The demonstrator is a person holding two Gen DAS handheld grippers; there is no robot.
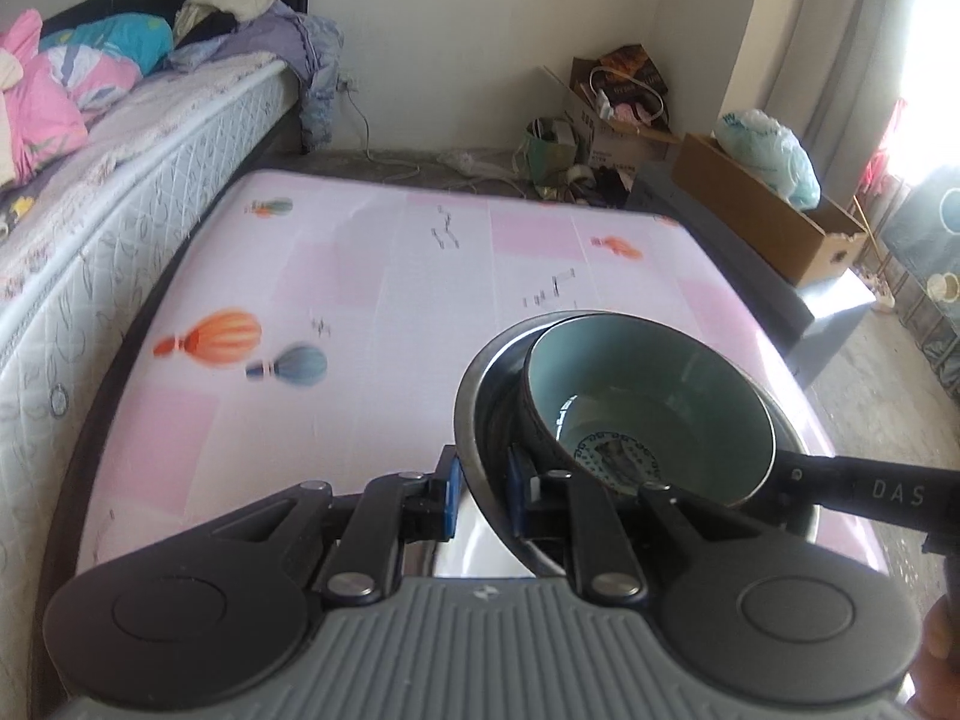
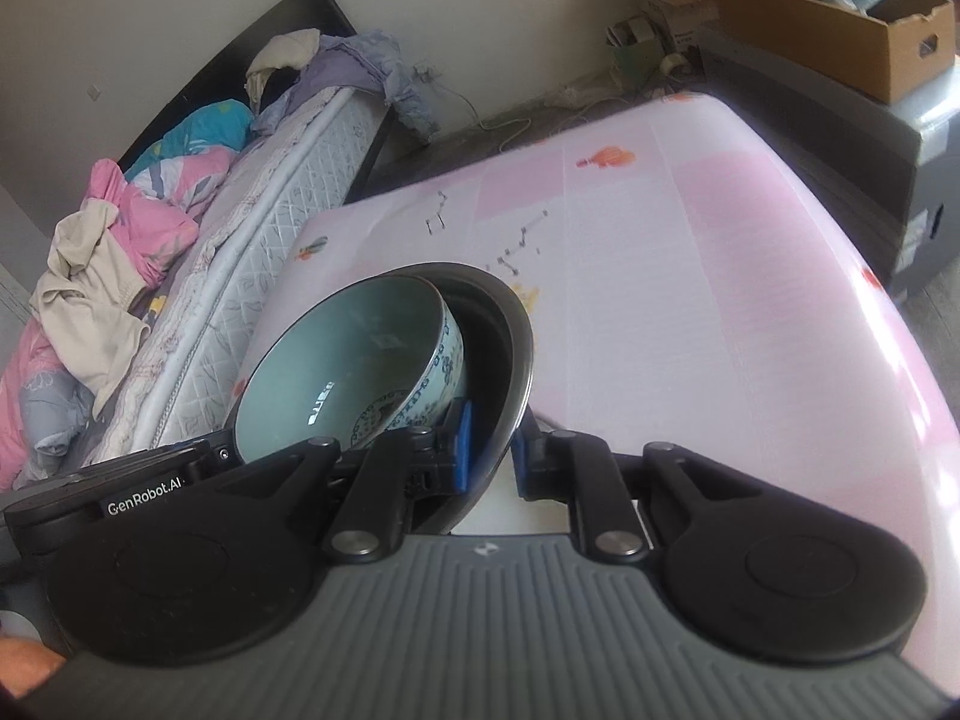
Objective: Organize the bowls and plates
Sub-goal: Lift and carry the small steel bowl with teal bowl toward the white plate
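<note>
Metal bowl [image 1: 480, 414] pinched by both hand-held grippers

Two alike: left gripper [image 1: 483, 495] and right gripper [image 2: 492, 456], each with a ribbed grey housing nearest the lens. To either side of that housing, round black discs; just ahead of it, black linkage arms pinned with silver screws, ending in blue pads [image 1: 451, 495]. Beside the right gripper's left disc, white lettering "GenRobot.AI" on the other unit, elsewhere "DAS", perhaps cut off.
</note>
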